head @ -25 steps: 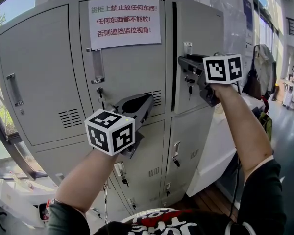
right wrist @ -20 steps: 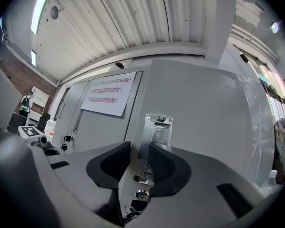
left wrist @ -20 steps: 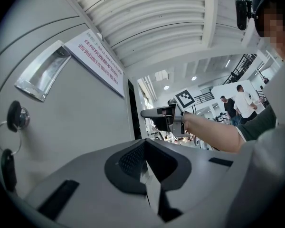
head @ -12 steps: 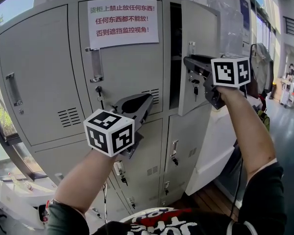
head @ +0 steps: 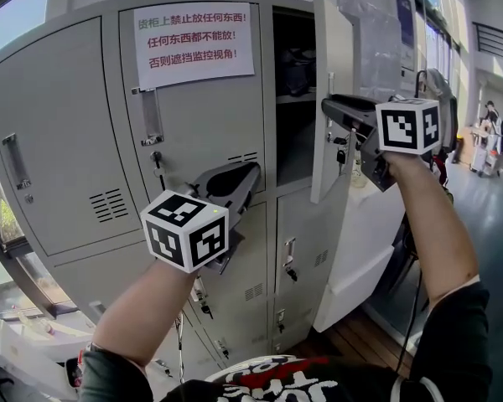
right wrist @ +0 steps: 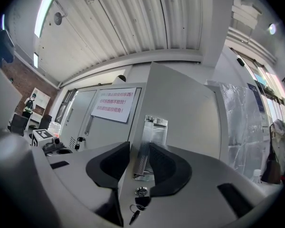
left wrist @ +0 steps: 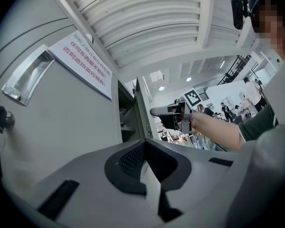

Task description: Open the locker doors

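Observation:
The grey locker bank fills the head view. Its upper right door (head: pixel 331 57) stands swung wide open, with a shelf (head: pixel 292 99) and dark things inside. My right gripper (head: pixel 331 111) is shut on that door's metal handle (right wrist: pixel 149 141), which sits between the pads; a key (right wrist: pixel 135 210) hangs from the lock just below. My left gripper (head: pixel 250 174) hovers in front of the closed middle door (head: pixel 201 124), low and to the right of its handle (head: pixel 148 115). Its jaws are shut with nothing between them (left wrist: pixel 149 175). The left door (head: pixel 59 132) is closed.
A paper sign (head: pixel 193 44) is taped to the middle door. Lower locker doors (head: pixel 306 249) below are closed, with keys in their locks. Plastic sheeting (head: pixel 377 40) covers the locker's right side. A person (head: pixel 492 120) stands far back on the right. A window is at the left.
The upper right door has swung from barely ajar to wide open, with my right gripper moving right and outward on its handle. The left gripper has hardly moved.

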Motion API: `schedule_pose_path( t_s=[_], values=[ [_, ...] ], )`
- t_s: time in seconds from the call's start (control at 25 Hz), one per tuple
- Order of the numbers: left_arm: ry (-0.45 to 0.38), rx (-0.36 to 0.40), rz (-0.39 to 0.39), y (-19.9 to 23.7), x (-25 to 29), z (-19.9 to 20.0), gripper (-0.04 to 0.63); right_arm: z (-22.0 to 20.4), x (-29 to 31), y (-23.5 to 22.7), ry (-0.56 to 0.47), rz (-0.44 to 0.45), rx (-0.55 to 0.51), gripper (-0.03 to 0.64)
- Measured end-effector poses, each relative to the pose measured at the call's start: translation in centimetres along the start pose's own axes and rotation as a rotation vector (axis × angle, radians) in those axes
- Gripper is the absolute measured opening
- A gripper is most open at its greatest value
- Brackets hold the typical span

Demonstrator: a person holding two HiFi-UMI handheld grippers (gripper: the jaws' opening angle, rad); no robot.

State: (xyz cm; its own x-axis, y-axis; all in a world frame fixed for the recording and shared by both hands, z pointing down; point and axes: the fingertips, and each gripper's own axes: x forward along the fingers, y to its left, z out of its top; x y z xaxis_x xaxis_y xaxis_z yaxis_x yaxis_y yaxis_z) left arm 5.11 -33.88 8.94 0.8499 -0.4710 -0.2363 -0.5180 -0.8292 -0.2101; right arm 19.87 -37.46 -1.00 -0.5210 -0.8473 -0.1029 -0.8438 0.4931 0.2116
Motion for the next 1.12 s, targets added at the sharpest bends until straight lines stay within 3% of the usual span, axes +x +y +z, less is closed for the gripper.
schedule_pose_path(
  t_s=[1.12],
  values=[
    [0.008, -0.019, -0.097, -3.9, 4.4, -1.6, 0.006, 0.2, -14.4, -7.6, -0.061, -0.160, 0.039, 0.143]
  ],
)
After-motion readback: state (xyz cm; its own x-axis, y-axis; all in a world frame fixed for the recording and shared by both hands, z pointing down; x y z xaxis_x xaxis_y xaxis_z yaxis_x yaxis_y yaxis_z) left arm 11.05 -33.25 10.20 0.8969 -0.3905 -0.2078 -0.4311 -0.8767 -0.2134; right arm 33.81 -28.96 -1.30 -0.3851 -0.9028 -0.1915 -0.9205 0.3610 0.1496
